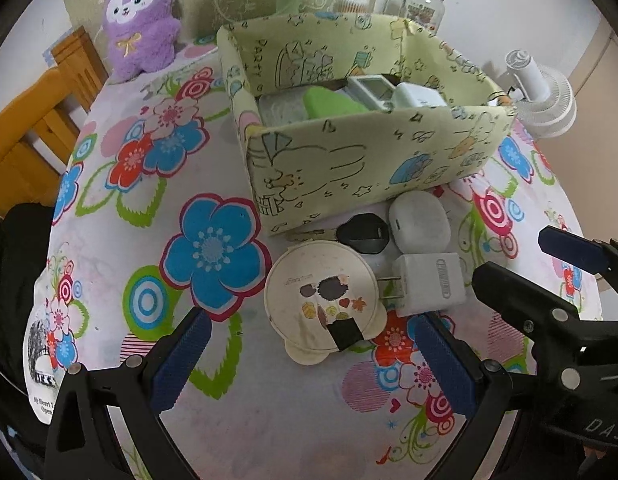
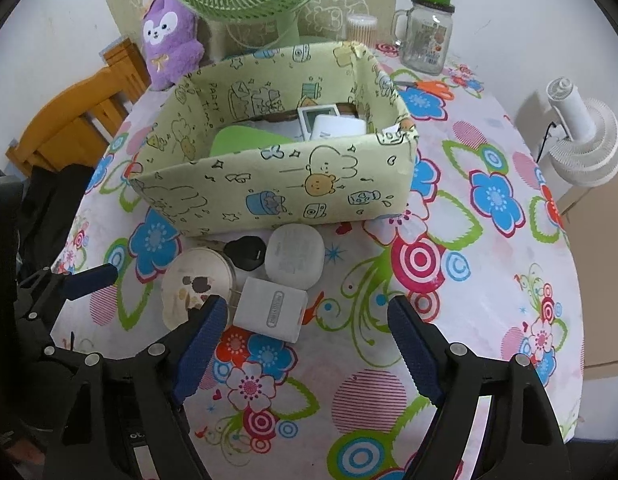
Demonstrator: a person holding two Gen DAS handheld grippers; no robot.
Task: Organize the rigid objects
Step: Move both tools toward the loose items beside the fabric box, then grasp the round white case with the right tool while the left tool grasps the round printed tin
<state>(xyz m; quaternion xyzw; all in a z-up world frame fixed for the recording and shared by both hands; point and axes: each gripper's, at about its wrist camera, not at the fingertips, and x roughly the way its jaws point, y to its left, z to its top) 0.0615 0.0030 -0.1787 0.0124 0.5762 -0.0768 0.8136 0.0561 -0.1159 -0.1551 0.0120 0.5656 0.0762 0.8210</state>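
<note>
- Four loose things lie in a cluster against the near wall of my box (image 1: pixel 389 152): a round case (image 1: pixel 321 296), a black key (image 1: pixel 363 234), a white pebble-shaped case (image 1: pixel 419 222) and a white charger (image 1: pixel 429 284). All four are still outside the box, which already holds a few items.
- In the left wrist view the round case sits low centre, straight ahead of my left gripper (image 1: pixel 313 364) and between the lines of its fingers; the charger is touching it on the right.
- The charger's long axis runs left to right there, prongs toward the round case.
- In the right wrist view the charger (image 2: pixel 271 314) lies just off the tip of my right gripper's (image 2: pixel 305 344) left finger, left of the gap's middle. I judge the right hand nearer to it, and the left nearer to the round case.
- Both grippers point steeply down at the table (image 2: pixel 489 280), side by side, jaws wide apart and empty.
</note>
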